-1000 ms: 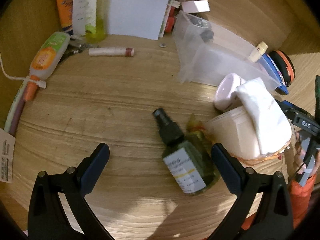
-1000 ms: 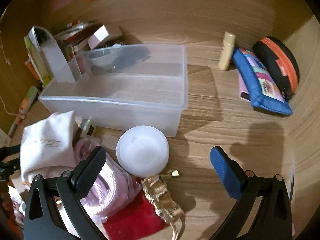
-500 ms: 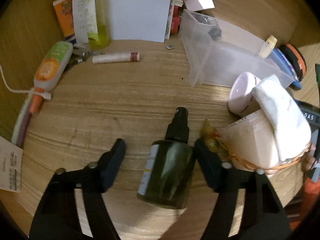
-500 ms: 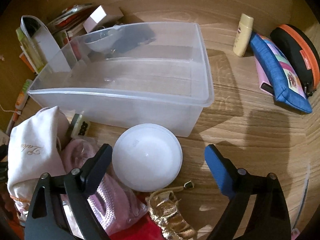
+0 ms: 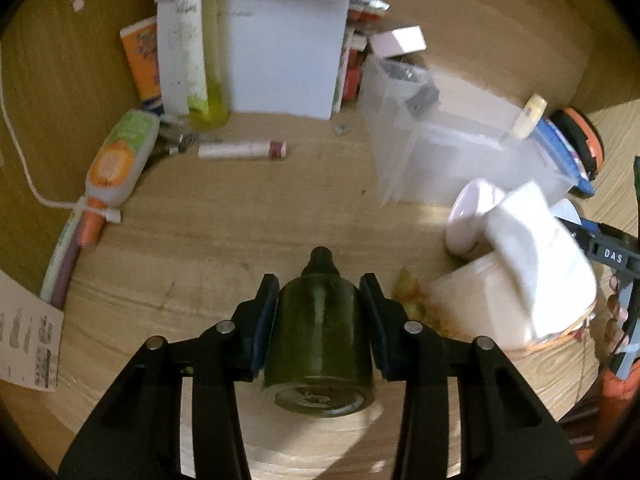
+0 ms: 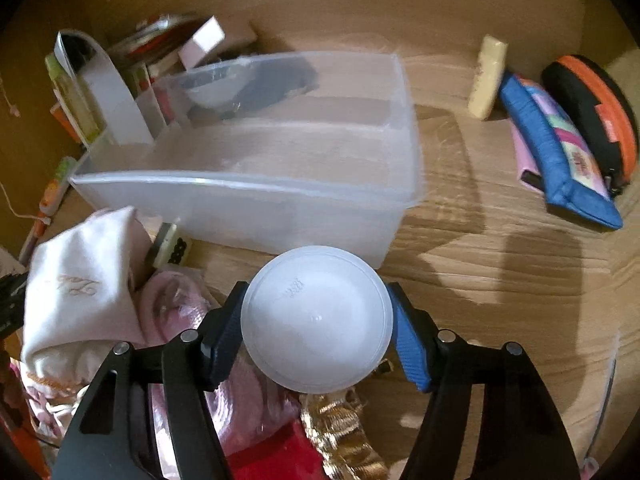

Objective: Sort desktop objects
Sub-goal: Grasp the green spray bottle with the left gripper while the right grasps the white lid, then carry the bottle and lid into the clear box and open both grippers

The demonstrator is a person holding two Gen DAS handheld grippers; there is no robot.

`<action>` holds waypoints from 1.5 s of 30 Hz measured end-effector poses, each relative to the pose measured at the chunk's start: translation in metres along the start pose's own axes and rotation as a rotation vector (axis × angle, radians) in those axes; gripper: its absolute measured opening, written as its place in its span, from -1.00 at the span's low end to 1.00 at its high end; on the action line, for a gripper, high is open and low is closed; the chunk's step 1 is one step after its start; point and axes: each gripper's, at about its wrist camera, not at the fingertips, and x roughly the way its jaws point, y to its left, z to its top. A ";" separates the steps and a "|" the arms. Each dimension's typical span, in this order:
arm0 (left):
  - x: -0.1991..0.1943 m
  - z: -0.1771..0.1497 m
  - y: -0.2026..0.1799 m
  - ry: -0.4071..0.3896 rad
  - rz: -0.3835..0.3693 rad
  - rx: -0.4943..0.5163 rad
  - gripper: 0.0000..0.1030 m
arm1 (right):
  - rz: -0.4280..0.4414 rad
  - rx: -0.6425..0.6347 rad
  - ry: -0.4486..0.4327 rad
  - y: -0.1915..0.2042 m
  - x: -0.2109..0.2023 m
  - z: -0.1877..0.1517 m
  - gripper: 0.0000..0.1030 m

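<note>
My left gripper [image 5: 319,316] is shut on a dark green spray bottle [image 5: 318,344], its black nozzle pointing away from me, over the wooden desk [image 5: 224,232]. My right gripper [image 6: 316,316] is shut on a round white jar [image 6: 317,320], held just in front of a clear plastic bin [image 6: 260,184]. The bin [image 5: 448,152] and the white jar [image 5: 470,216] also show at the right of the left wrist view, with a white pouch [image 5: 536,256] beside the jar.
A white pouch [image 6: 80,280], pink cloth [image 6: 188,320] and gold chain [image 6: 340,432] lie left of and under the right gripper. A blue pencil case [image 6: 560,168], an orange-black case [image 6: 592,112] and a cream tube [image 6: 486,76] lie far right. Papers [image 5: 280,48], tubes [image 5: 116,160] and a lip balm [image 5: 244,150] lie at the back left.
My left gripper closed around the green spray bottle, which now lies in line with the fingers. My right gripper moved forward and closed on the white jar.
</note>
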 end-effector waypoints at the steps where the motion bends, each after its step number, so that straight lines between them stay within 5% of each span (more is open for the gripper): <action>1: -0.001 0.002 -0.001 -0.005 -0.001 0.002 -0.20 | -0.005 0.004 -0.019 -0.002 -0.007 -0.001 0.22; 14: -0.030 0.056 -0.032 -0.148 -0.043 0.067 -0.20 | 0.028 0.026 -0.192 -0.010 -0.074 0.019 0.22; 22: -0.025 0.095 -0.046 -0.171 -0.124 0.075 -0.20 | 0.044 0.018 -0.247 -0.006 -0.081 0.046 0.22; 31: 0.008 0.128 -0.069 -0.116 -0.204 0.097 -0.20 | 0.040 0.015 -0.212 -0.001 -0.052 0.080 0.22; 45: 0.079 0.145 -0.101 0.002 -0.192 0.166 -0.20 | -0.011 -0.097 -0.042 0.025 0.030 0.100 0.22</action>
